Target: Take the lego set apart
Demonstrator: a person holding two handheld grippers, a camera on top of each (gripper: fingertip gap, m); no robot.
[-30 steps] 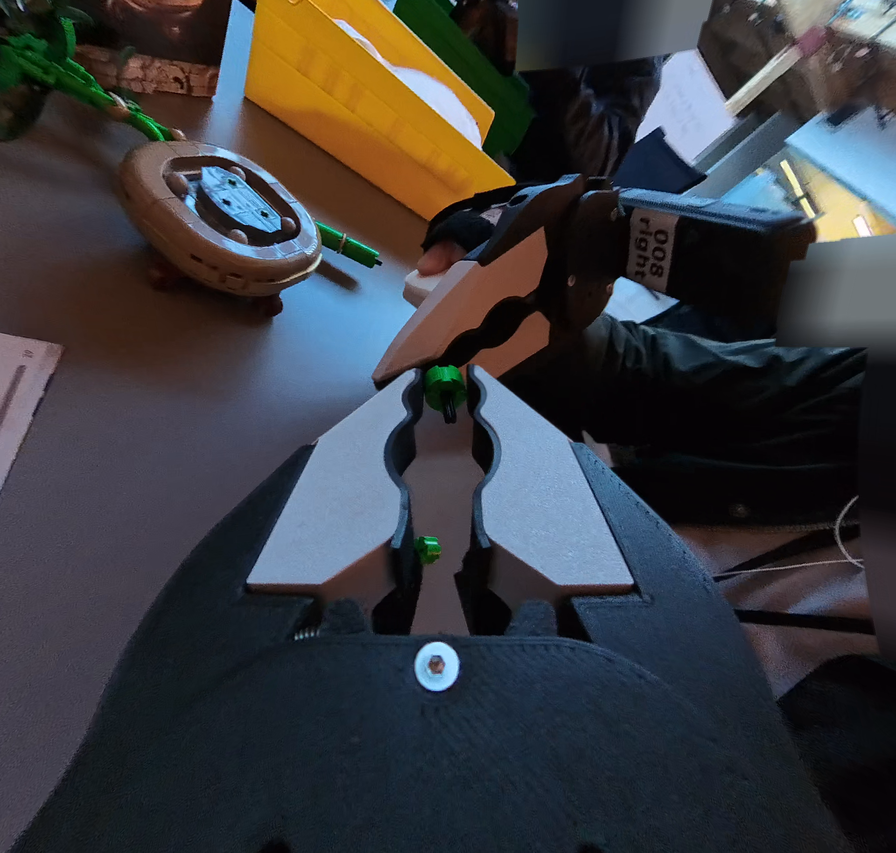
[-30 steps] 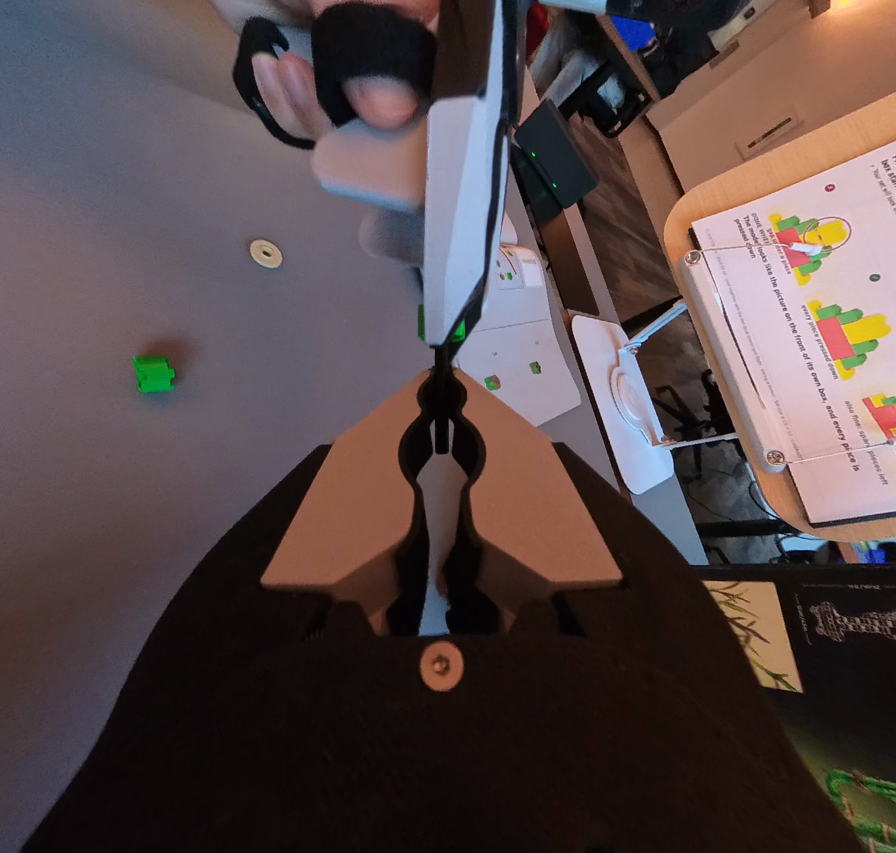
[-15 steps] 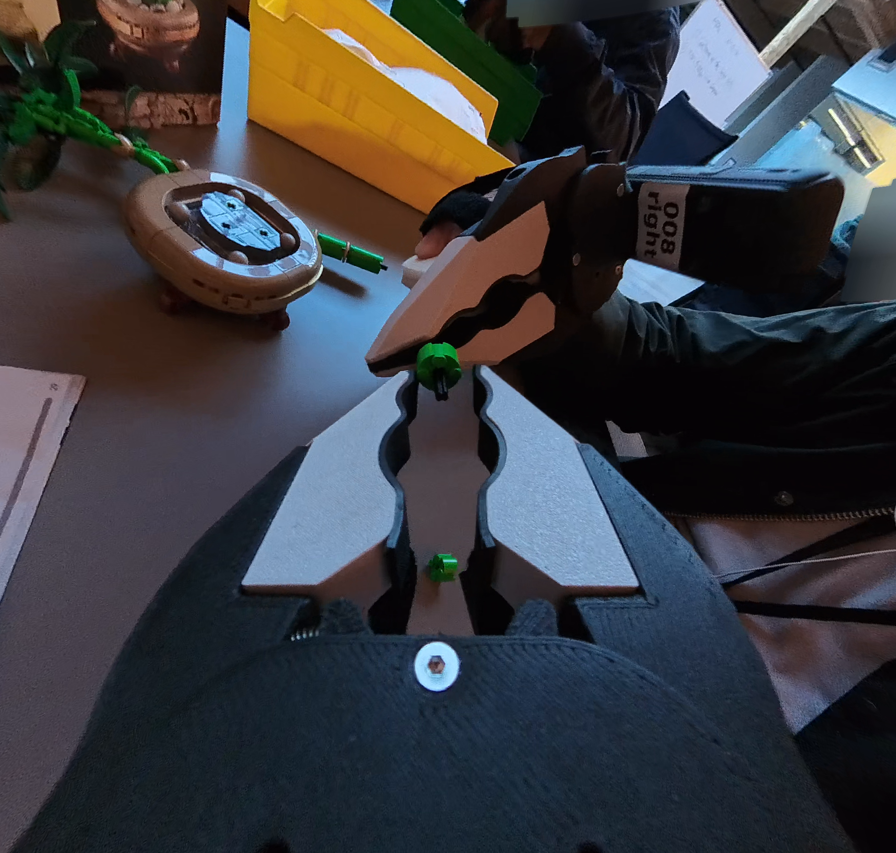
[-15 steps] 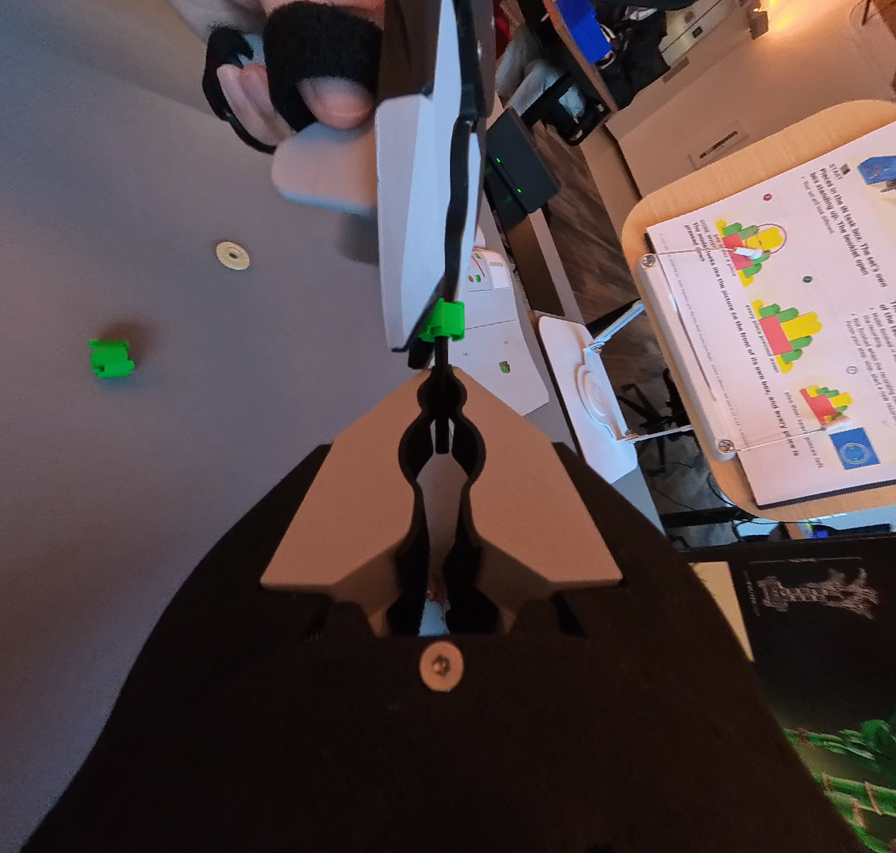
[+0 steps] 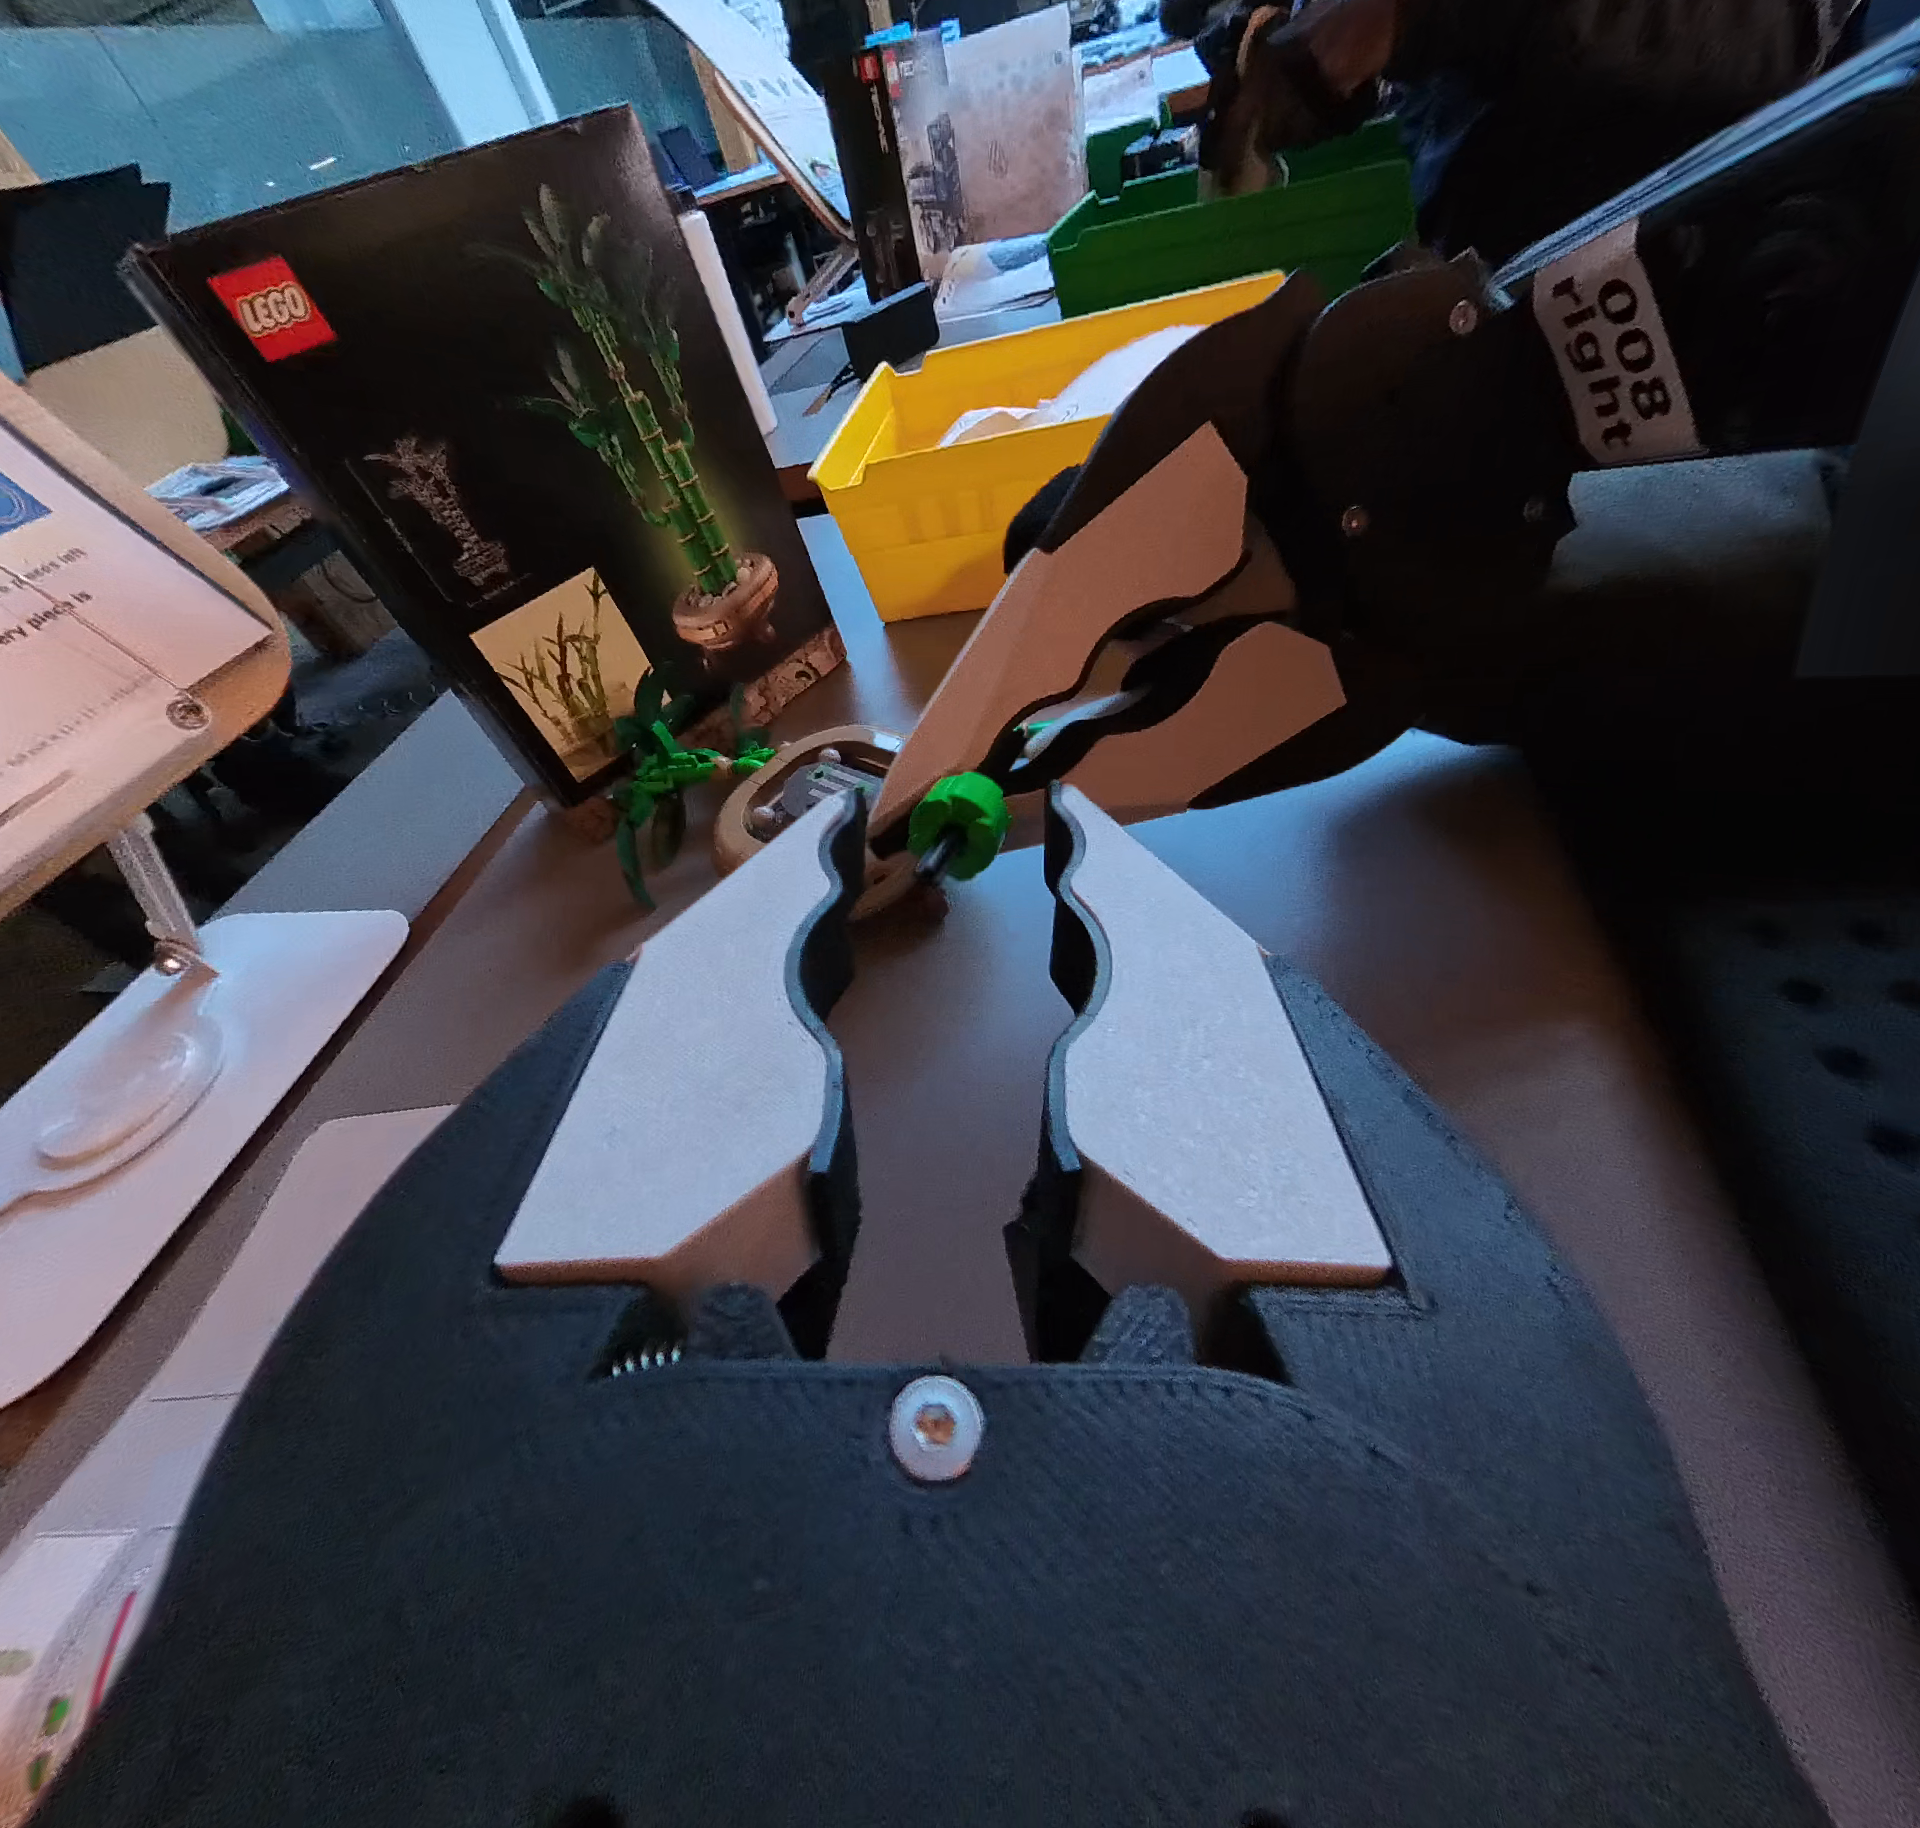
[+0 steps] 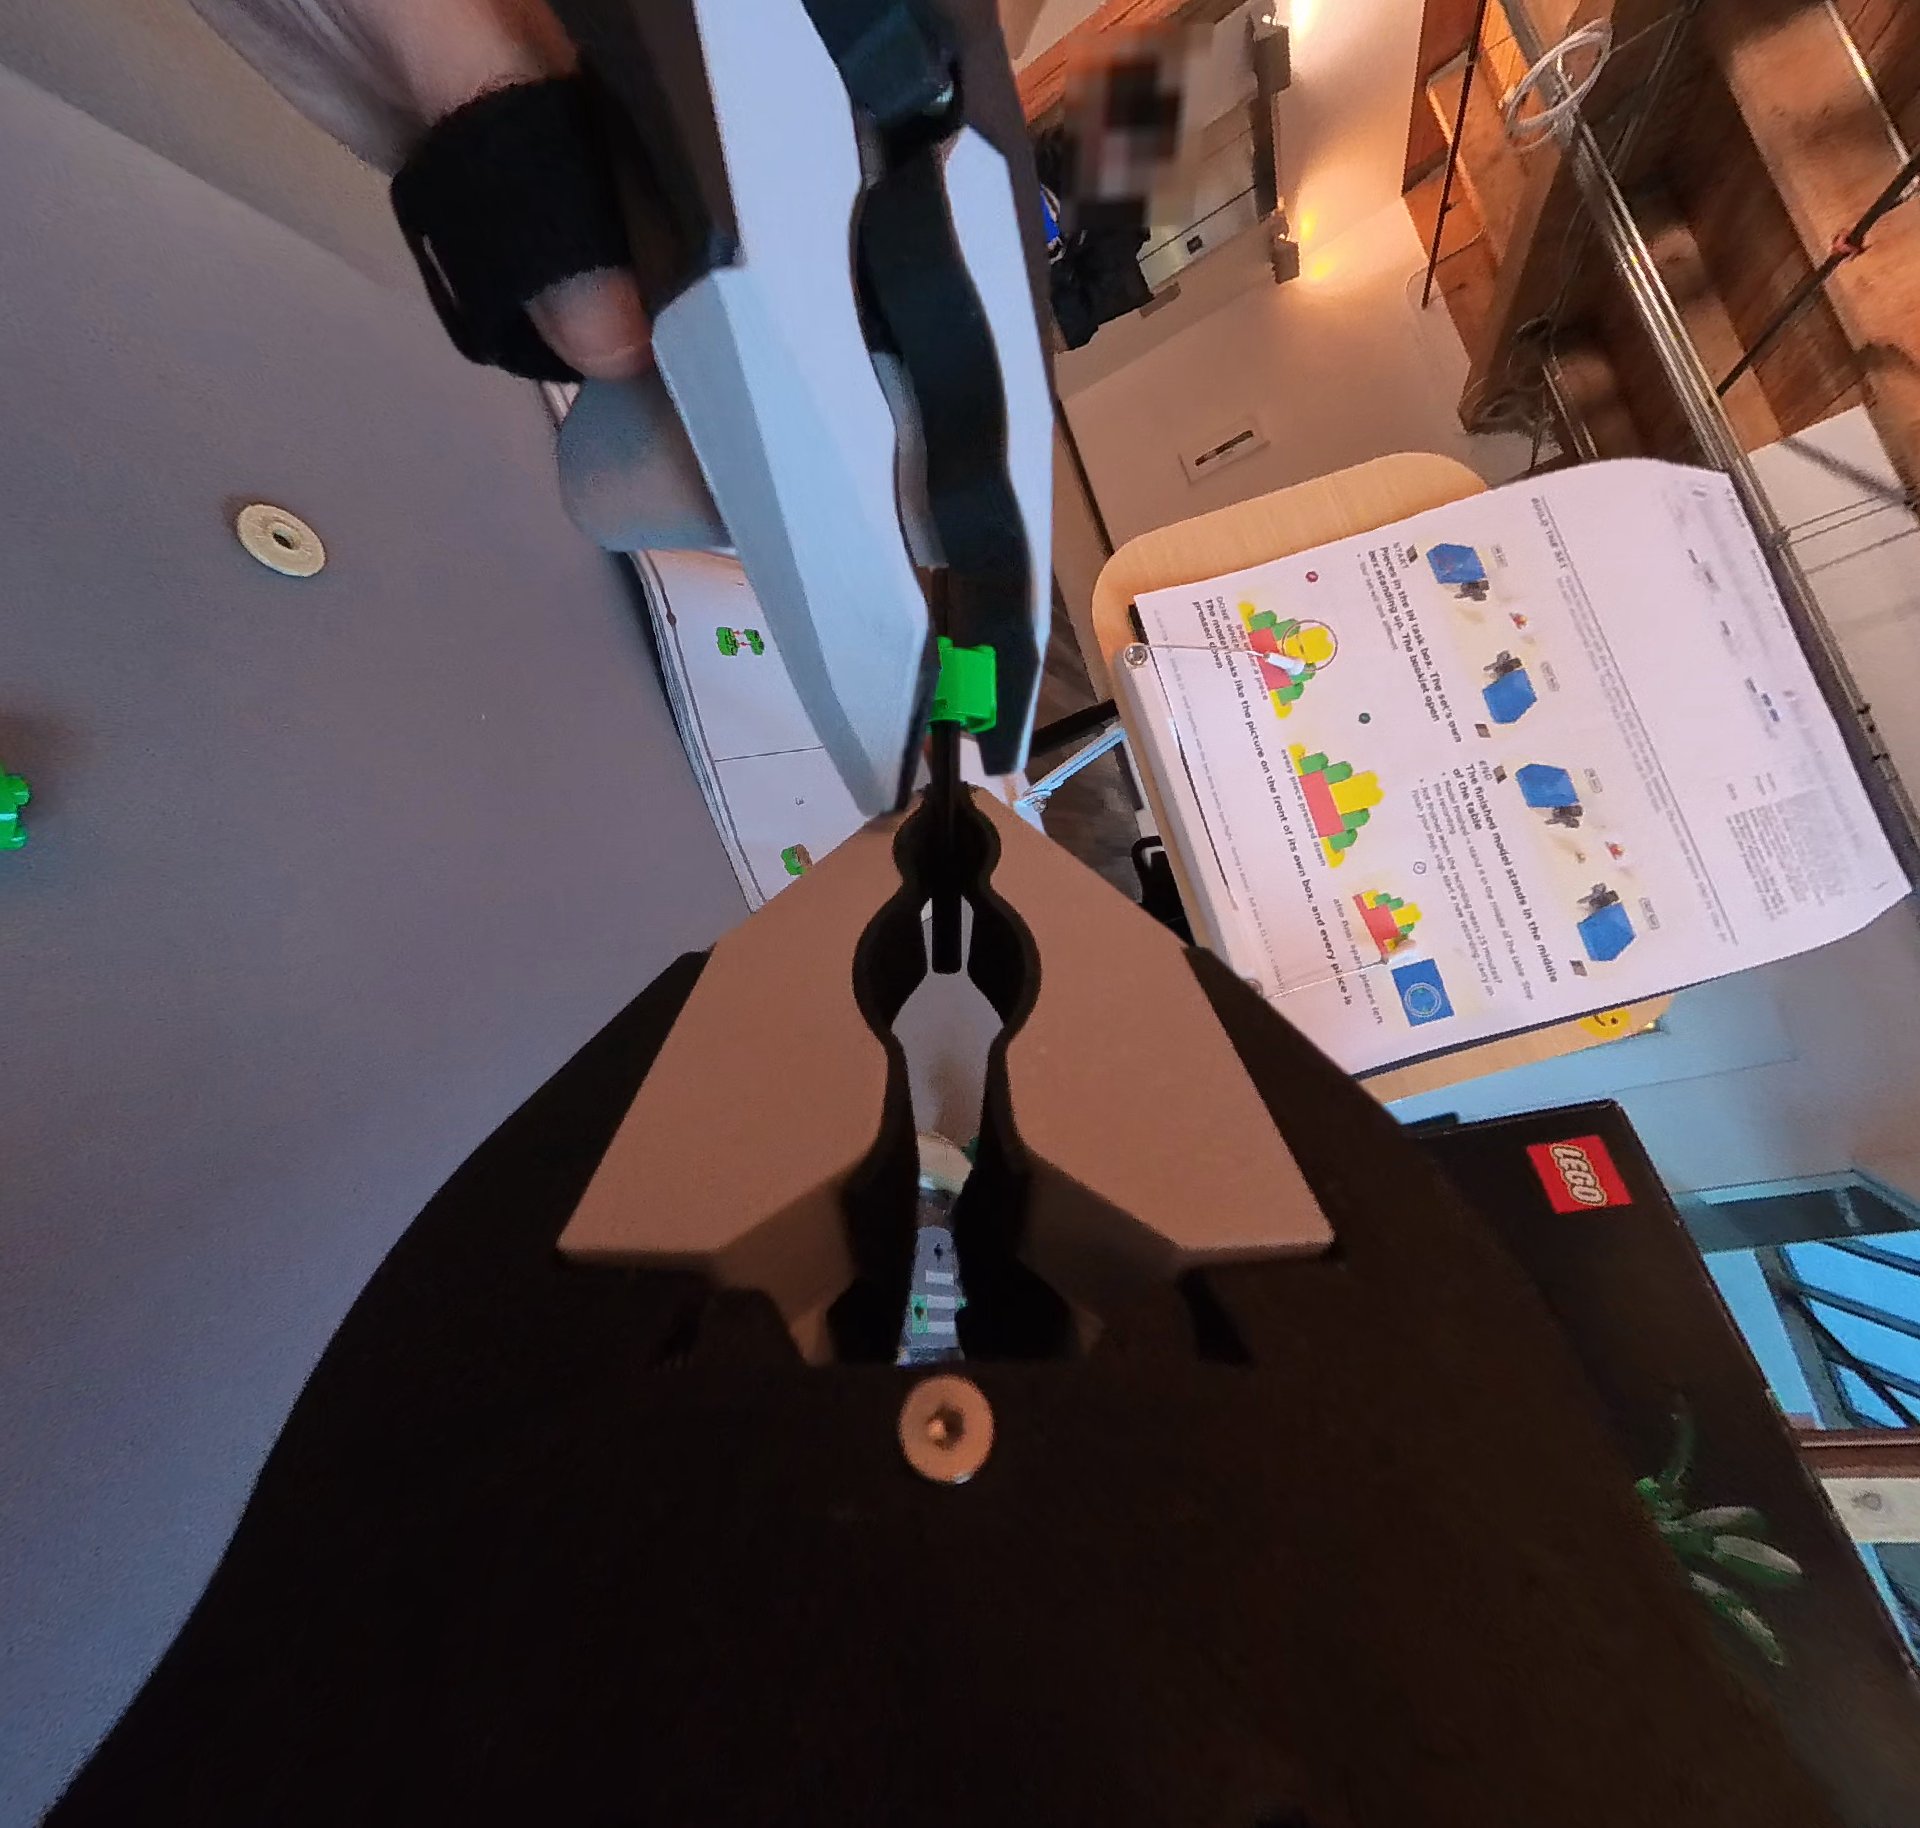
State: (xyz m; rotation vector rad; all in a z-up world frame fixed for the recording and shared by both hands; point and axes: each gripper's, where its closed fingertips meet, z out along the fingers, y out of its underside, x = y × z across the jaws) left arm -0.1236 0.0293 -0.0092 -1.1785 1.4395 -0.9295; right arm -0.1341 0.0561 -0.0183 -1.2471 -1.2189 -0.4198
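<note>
so far little is apart: right gripper (image 6: pixel 940 843) pinches the black axle (image 6: pixel 943 885), green bush (image 5: pixel 958 824) between spread left gripper (image 5: pixel 951 843), tan base (image 5: pixel 790 791) at 11 o'clock awaits.

Holds the left gripper (image 5: pixel 956 814) low and level, pointing to 12 o'clock, with its two fingers spread apart. Holds the right gripper (image 5: pixel 906 836) slanting in from 2 o'clock in the left wrist view, with its tips right at the left tips and its fingers pinched tight on a thin black rod (image 6: pixel 943 905). In the right wrist view, wraps a hand (image 6: pixel 499 209) with a black finger sleeve around the left gripper at 11 o'clock, one fingertip resting on the grey trigger.
</note>
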